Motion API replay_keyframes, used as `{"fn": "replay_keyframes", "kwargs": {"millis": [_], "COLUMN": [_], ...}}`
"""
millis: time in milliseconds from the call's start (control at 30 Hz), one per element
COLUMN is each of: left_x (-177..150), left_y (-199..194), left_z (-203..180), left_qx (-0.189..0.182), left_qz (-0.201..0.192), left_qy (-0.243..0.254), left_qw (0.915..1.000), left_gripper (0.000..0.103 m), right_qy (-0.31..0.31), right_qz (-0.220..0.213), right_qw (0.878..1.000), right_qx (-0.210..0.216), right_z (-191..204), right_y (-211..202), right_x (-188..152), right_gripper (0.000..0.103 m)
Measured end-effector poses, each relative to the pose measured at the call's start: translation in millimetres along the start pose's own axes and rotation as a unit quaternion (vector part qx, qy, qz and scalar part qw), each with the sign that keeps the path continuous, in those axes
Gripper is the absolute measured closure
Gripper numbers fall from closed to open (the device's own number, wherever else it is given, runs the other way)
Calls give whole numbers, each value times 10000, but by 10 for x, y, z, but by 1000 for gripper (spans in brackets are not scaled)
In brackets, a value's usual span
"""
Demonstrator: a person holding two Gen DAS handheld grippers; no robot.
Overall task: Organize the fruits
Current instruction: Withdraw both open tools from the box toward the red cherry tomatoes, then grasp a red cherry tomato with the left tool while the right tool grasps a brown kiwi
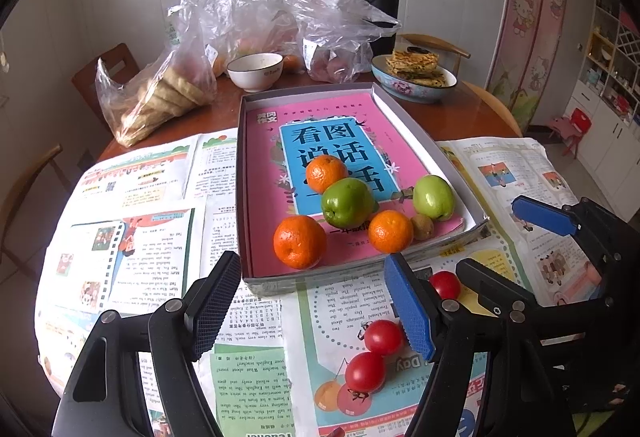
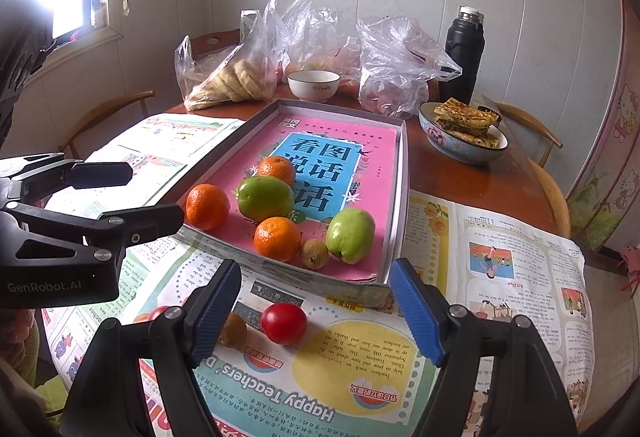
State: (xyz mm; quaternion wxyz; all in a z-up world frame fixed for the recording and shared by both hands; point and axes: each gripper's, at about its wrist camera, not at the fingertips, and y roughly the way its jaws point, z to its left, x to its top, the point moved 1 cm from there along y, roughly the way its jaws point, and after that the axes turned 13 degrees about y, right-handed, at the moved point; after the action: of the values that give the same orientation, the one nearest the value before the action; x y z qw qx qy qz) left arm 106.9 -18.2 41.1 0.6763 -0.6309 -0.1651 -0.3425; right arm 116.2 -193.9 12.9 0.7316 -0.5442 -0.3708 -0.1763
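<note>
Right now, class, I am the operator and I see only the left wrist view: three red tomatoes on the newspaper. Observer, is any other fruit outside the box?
Observer: Yes. A small brown fruit lies on the newspaper, just left of the tomato nearest the box in the right wrist view. The right gripper hides it from you.
Operator: Do those two touch?
Observer: No. A narrow gap parts them, and neither is gripped: the right gripper's jaws stand open around them.
</note>
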Motion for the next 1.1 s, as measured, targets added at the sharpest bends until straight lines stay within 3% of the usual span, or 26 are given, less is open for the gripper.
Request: {"fn": "replay_keyframes", "kwargs": {"millis": [1100], "left_x": [-433], "left_y": [-26], "left_z": [75], "left_qx": [-117], "left_qz": [352], "left_qy": [99], "left_qw": [9993], "left_gripper": [28], "right_qy": [-78], "right_qz": [346], "right_qw": [9994], "right_qx": [-1], "right_z": [-1], "right_y": [-3], "right_x": [-304], "right_gripper": [24]}}
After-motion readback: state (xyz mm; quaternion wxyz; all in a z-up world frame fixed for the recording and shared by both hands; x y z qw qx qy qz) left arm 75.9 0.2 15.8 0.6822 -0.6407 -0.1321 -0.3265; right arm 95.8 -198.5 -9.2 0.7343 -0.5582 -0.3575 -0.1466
